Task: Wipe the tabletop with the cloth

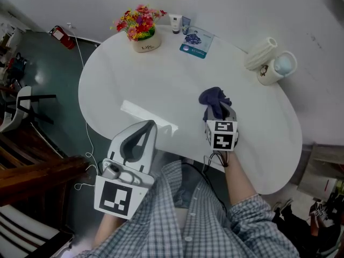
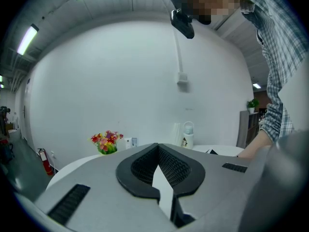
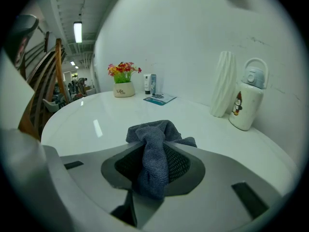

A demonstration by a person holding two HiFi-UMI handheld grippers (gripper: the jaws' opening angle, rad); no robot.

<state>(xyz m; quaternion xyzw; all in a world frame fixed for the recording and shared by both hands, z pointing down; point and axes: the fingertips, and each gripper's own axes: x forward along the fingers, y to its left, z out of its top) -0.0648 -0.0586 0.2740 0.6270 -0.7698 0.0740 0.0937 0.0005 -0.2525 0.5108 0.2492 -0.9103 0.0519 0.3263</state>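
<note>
A dark blue-grey cloth (image 1: 214, 98) (image 3: 155, 149) is bunched between the jaws of my right gripper (image 1: 219, 109) (image 3: 153, 144), which is shut on it over the middle-right of the white oval tabletop (image 1: 161, 85). The cloth's loose end rests on the table ahead of the jaws. My left gripper (image 1: 141, 134) (image 2: 157, 161) hovers at the table's near edge, jaws closed together with nothing between them, pointing across the table toward the wall.
A flower pot (image 1: 143, 32), two small tubes (image 1: 176, 23) and a teal packet (image 1: 196, 41) stand at the far edge. A ribbed white vase (image 1: 260, 52) and a white kettle-like jug (image 1: 277, 67) sit at the far right. A fire extinguisher (image 1: 63, 37) stands on the floor.
</note>
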